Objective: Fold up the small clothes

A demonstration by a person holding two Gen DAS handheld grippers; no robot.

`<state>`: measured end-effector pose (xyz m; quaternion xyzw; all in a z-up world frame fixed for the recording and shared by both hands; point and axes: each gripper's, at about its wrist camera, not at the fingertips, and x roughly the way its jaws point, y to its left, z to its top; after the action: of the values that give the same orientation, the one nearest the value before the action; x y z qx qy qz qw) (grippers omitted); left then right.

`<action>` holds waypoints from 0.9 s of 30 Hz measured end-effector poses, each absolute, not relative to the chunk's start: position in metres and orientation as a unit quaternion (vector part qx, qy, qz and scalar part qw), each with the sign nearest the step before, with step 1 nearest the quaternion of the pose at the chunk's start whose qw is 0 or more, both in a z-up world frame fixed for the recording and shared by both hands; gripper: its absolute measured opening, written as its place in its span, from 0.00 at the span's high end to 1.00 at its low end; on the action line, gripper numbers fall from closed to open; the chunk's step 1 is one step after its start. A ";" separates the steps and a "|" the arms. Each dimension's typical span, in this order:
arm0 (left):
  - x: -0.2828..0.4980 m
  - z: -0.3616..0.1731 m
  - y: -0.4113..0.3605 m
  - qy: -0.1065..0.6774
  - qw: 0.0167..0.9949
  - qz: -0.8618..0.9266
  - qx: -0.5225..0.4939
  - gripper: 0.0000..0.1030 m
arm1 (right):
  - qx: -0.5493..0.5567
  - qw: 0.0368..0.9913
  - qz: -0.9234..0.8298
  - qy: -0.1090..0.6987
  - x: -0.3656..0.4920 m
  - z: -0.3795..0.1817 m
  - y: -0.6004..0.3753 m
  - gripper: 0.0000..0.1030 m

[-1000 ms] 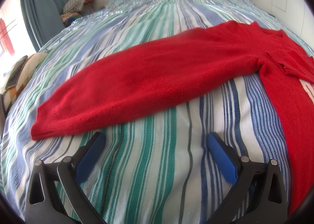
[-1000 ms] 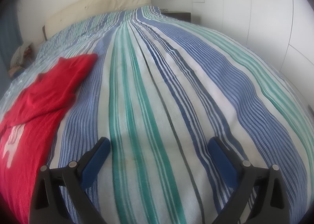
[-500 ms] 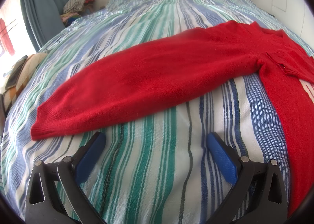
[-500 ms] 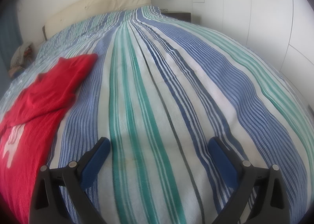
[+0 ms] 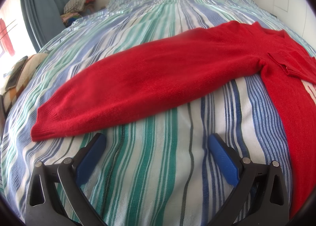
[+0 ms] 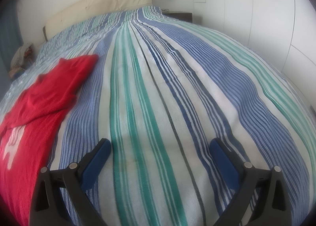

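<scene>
While both tools hover low over the bed, we count 1 red sweater, spread flat on the striped bedspread with 1 sleeve stretched out toward the left and its cuff nearest the left hand-held gripper. That gripper has its 2 blue-padded fingers spread wide apart with nothing between them, just short of the sleeve and not touching it. The right hand-held gripper is likewise wide open and holds nothing; it points along bare bedspread, with the sweater's body and its white print lying off to its left. Beyond the bed we see 1 cream headboard, 1 blue curtain and 1 pile of clothes beside it. Compared with 1 second ago, we find nothing changed: both grippers and the sweater sit exactly where they were.
</scene>
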<state>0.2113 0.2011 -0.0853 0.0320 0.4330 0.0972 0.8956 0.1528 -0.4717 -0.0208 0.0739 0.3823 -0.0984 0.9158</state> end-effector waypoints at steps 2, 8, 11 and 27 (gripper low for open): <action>0.211 -0.085 0.201 0.433 0.896 0.097 0.032 0.00 | 0.074 0.916 -0.098 0.382 0.153 -0.020 -0.472 0.03; 0.211 -0.085 0.201 0.433 0.896 0.097 0.032 0.00 | 0.075 0.916 -0.097 0.382 0.153 -0.020 -0.472 0.03; 0.211 -0.085 0.201 0.433 0.896 0.097 0.032 0.00 | 0.077 0.916 -0.096 0.381 0.153 -0.020 -0.473 0.03; 0.211 -0.085 0.201 0.433 0.896 0.097 0.032 0.00 | 0.077 0.916 -0.096 0.381 0.153 -0.020 -0.472 0.03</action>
<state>0.2112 0.2011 -0.0853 0.0321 0.4330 0.0972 0.8956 0.1525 -0.4724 -0.0200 0.0770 0.3808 -0.0961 0.9164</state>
